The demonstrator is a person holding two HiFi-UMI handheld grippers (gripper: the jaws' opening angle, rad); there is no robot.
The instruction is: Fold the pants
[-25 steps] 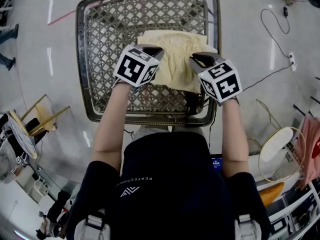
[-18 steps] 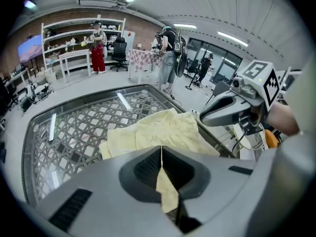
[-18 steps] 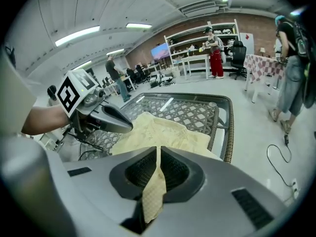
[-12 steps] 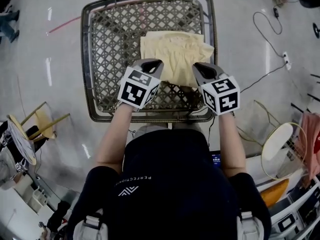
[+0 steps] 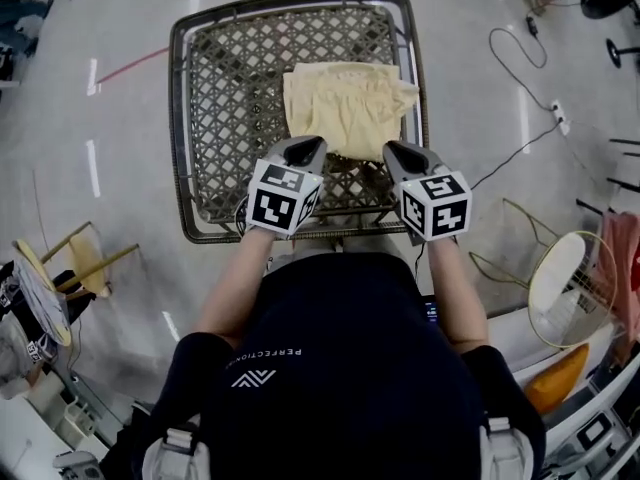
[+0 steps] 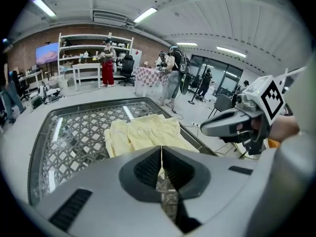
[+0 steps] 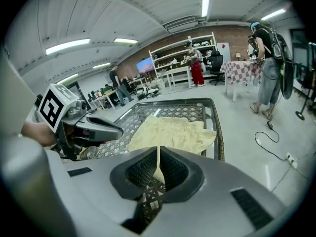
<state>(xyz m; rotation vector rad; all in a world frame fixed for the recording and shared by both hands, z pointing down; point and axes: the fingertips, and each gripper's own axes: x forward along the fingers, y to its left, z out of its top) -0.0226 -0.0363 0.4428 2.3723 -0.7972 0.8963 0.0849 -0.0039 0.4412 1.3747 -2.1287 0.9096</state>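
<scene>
Head view: the folded pale yellow pants point(image 5: 350, 103) lie flat on the lattice-top table point(image 5: 215, 88), toward its far right part, with one edge close to the right rim. The left gripper point(image 5: 305, 146) and the right gripper point(image 5: 400, 151) hang side by side over the table's near edge. Their tips are just short of the pants' near hem and do not touch it. A dark cable point(image 5: 520, 98) trails across the floor to the right of the table.

Left gripper view: the left gripper point(image 6: 162, 154) has its jaws pressed together with nothing between them. The pants point(image 6: 143, 135) lie beyond them on the table point(image 6: 59, 147), whose top looks glossy, possibly glass over the weave. The right gripper point(image 6: 207, 129) shows at the right, and a shelf unit point(image 6: 94, 43) stands against the far brick wall.

Right gripper view: the right gripper point(image 7: 158, 164) is likewise closed and empty. The pants point(image 7: 170, 130) rest ahead on the table point(image 7: 217, 127) near its right rim, and the left gripper point(image 7: 116, 130) shows at the left
</scene>
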